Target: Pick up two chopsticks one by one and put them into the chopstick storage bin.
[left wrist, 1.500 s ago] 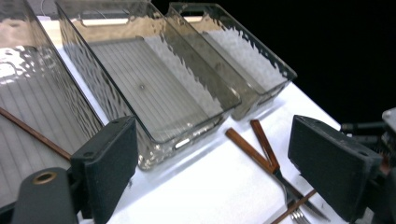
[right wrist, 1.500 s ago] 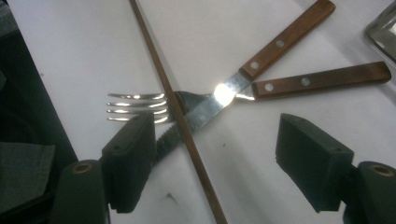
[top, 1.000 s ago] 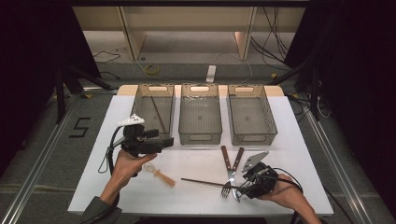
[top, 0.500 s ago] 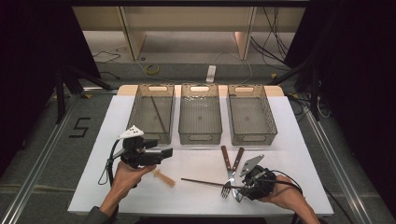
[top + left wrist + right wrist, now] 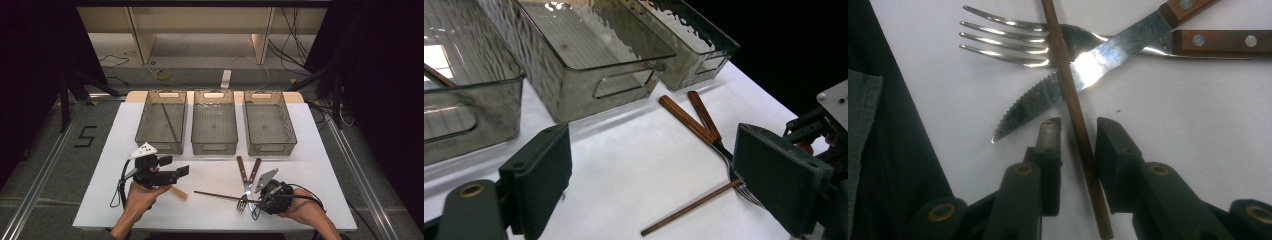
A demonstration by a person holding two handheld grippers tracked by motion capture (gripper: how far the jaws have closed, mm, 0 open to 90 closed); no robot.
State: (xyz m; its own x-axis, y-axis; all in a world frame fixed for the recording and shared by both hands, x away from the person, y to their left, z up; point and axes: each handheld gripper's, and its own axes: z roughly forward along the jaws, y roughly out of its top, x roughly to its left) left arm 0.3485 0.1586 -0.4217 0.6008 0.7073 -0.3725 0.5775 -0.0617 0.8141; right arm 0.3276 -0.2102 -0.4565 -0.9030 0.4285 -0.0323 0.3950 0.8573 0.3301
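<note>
The left gripper (image 5: 182, 171) hangs above the white table (image 5: 112, 150) with its jaws spread wide and nothing between them. Just below it on the table lies a short wooden piece (image 5: 178, 192), partly hidden by the hand, so what it is cannot be told. Ahead of this gripper stand three clear bins in a row. The left bin (image 5: 162, 127), nearest its far side, already has one dark chopstick (image 5: 169, 123) lying slantwise in it, which suggests the bins sort utensils by kind. The middle bin (image 5: 214, 129) and the right bin (image 5: 268, 129) look bare.

Between the two grippers a second chopstick (image 5: 1075, 115) lies flat on the table, its free end pointing toward the left gripper. Its other end passes between the jaws of the right gripper (image 5: 1077, 131), which are nearly closed around it, one on each side, with small gaps showing; the stick is straddled, not yet pinched. Taking it near the end probably keeps the jaws off the cutlery.

Just beyond the right gripper's tips, the chopstick crosses over a fork (image 5: 1013, 37) and a serrated knife (image 5: 1088, 75), which also overlap each other. Their wooden handles (image 5: 248, 169) fan away toward the bins. Because the stick rests on top, lifting it first should leave the metal pieces undisturbed.
</note>
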